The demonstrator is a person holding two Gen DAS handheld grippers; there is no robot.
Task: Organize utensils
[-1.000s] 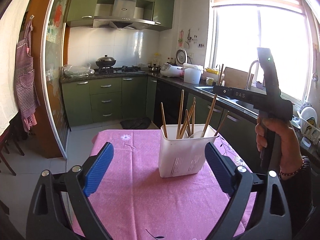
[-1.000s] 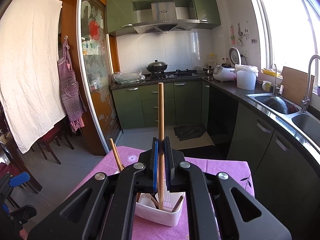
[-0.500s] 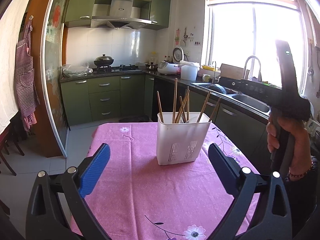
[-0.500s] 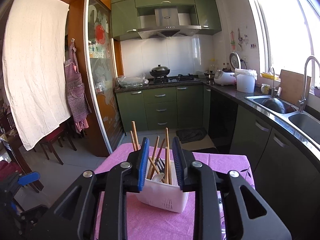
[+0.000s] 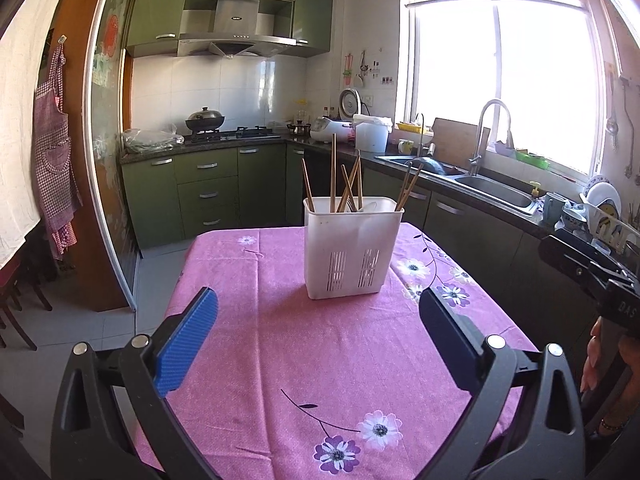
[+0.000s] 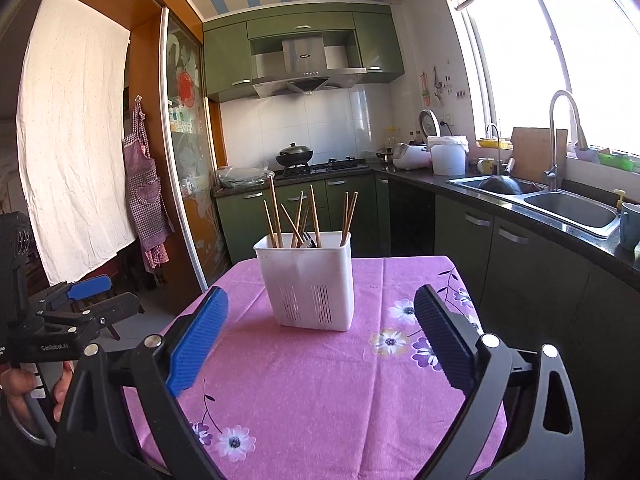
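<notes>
Now both grippers hang back over the near end of the table (image 5: 248, 340), and nothing sits between either pair of fingers. The left gripper (image 5: 318, 344) is spread wide, its jaws having just been opening, blue pads facing across bare pink cloth. The right gripper (image 6: 320, 336) has just been opening too, and its jaws stand far apart with only the flowered tablecloth (image 6: 320, 380) between them. Ahead of both, toward the far end of the table, stands the white utensil holder (image 5: 352, 248), upright on the cloth. A cluster of wooden chopsticks (image 6: 314, 216) leans out of it at mixed angles, and what looks like a fork (image 6: 306, 239) peeks above the rim, though it is small and hard to make out.
</notes>
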